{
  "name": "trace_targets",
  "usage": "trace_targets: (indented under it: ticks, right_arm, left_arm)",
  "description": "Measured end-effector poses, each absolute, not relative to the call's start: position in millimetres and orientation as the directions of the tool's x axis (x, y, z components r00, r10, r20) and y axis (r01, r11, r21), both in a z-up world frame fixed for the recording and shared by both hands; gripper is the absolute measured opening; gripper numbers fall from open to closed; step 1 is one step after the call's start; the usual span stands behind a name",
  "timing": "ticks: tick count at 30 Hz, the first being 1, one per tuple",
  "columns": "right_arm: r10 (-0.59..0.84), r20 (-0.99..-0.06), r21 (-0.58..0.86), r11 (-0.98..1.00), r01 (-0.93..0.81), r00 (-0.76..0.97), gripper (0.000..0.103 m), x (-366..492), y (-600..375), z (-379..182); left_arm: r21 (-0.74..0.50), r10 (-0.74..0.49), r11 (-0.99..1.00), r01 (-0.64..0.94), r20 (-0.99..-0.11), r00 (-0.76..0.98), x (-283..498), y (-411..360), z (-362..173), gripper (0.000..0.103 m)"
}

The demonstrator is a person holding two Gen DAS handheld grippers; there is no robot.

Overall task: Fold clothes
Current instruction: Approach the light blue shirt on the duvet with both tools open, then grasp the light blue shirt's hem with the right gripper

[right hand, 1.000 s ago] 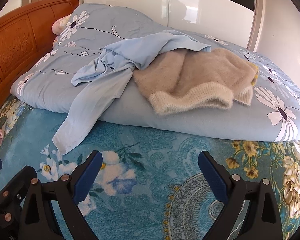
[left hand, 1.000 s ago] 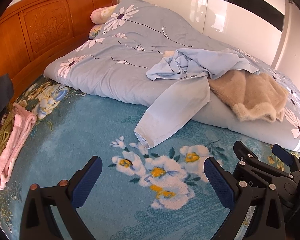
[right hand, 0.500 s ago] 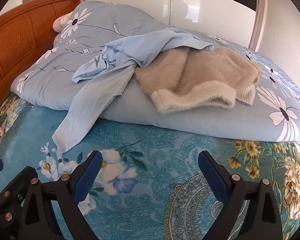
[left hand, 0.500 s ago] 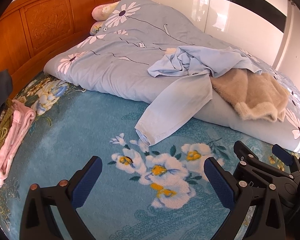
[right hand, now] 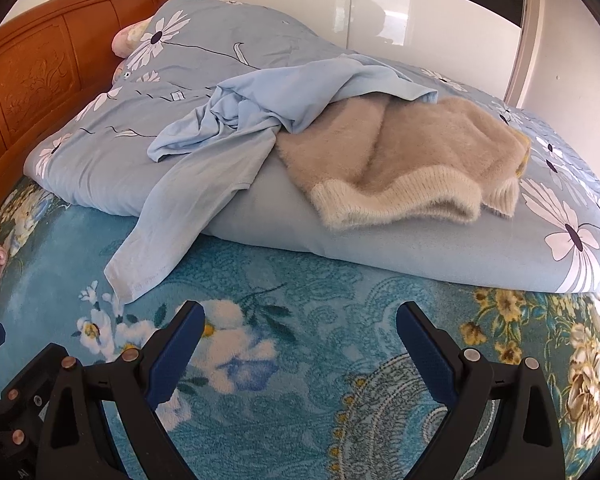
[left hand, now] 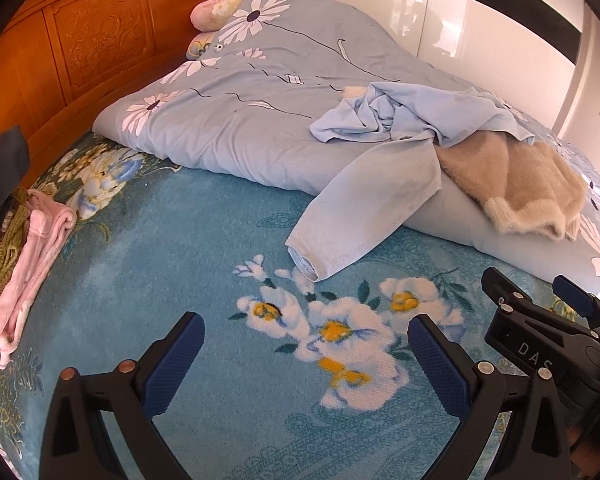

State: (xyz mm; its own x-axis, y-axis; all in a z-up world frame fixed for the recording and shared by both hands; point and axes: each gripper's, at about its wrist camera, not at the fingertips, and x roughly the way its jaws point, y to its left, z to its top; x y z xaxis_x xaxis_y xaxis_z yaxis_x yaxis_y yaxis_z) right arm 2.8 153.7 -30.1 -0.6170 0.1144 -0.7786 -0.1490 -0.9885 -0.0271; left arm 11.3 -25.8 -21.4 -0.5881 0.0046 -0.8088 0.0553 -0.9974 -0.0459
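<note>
A crumpled light blue long-sleeved shirt [left hand: 400, 120] lies on a folded quilt, one sleeve [left hand: 356, 216] hanging down onto the blue floral blanket. It also shows in the right wrist view [right hand: 260, 112]. A beige fuzzy sweater [left hand: 520, 184] lies partly under it, to its right, also in the right wrist view [right hand: 412, 160]. My left gripper [left hand: 306, 356] is open and empty, low over the blanket in front of the sleeve cuff. My right gripper [right hand: 300, 344] is open and empty, in front of the quilt below the sweater. The right gripper also shows in the left wrist view [left hand: 540, 320].
The light blue daisy-print quilt [left hand: 228, 120] lies across the bed over pillows [left hand: 212, 12]. A wooden headboard [left hand: 80, 40] stands at the left. Pink [left hand: 28, 264], green and dark clothes lie at the left edge. A glossy white wardrobe [right hand: 380, 12] stands behind.
Both grippers have moved slightly forward and up toward the quilt; the clothes appear a little nearer. Nothing was taken hold of.
</note>
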Motion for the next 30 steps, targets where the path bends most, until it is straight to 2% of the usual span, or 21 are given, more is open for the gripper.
trace_targets:
  ticks: [3,6,10,15,20,23,25,26,28,30]
  right_arm:
    - [0.111,-0.768,-0.025,-0.989,-0.143,-0.631,0.097,-5.7,156.3,-26.0]
    - [0.119,-0.715,-0.009,-0.987,-0.16,-0.689,0.097,-27.7,170.4,-8.7]
    - [0.065,-0.693,0.075,-0.984,-0.161,-0.718,0.097,-87.1,197.2,10.0]
    - [-0.11,-0.743,0.282,-0.946,-0.16,-0.661,0.097,-171.6,223.7,16.8]
    - [-0.249,-0.723,0.525,-0.805,-0.277,-0.645,0.095,-217.9,247.2,10.4]
    - [-0.286,-0.717,0.594,-0.728,-0.343,-0.635,0.078,-234.2,257.5,3.4]
    - [-0.324,-0.714,0.634,-0.674,-0.378,-0.62,0.035,-243.0,264.2,-1.5]
    - [-0.343,-0.712,0.653,-0.646,-0.396,-0.613,0.03,-245.4,267.2,-4.0]
    - [-0.368,-0.694,0.683,-0.608,-0.405,-0.619,0.01,-245.4,273.7,-4.9]
    - [-0.379,-0.671,0.706,-0.588,-0.394,-0.638,0.007,-239.1,280.9,-1.9]
  left_arm:
    - [-0.061,0.001,-0.995,0.079,-0.801,-0.598,19.4,-43.3,-17.6,0.103]
    - [-0.08,-0.006,-0.99,0.117,-0.799,-0.602,37.1,-68.2,-16.9,0.103]
    - [-0.115,-0.023,-0.973,0.199,-0.813,-0.582,63.4,-100.5,-26.5,0.103]
    - [-0.149,-0.027,-0.954,0.26,-0.822,-0.569,87.7,-122.4,-40.5,0.103]
    - [-0.193,-0.015,-0.94,0.282,-0.801,-0.598,100.9,-134.5,-37.9,0.103]
    - [-0.224,-0.006,-0.931,0.287,-0.779,-0.627,105.7,-140.0,-32.9,0.103]
    - [-0.227,-0.012,-0.927,0.297,-0.775,-0.632,107.4,-142.9,-32.4,0.103]
    - [-0.229,-0.015,-0.925,0.302,-0.774,-0.633,107.7,-144.3,-32.5,0.103]
    - [-0.233,-0.017,-0.921,0.311,-0.775,-0.631,107.4,-146.7,-33.4,0.103]
    - [-0.238,-0.018,-0.918,0.319,-0.776,-0.63,107.1,-148.8,-34.2,0.103]
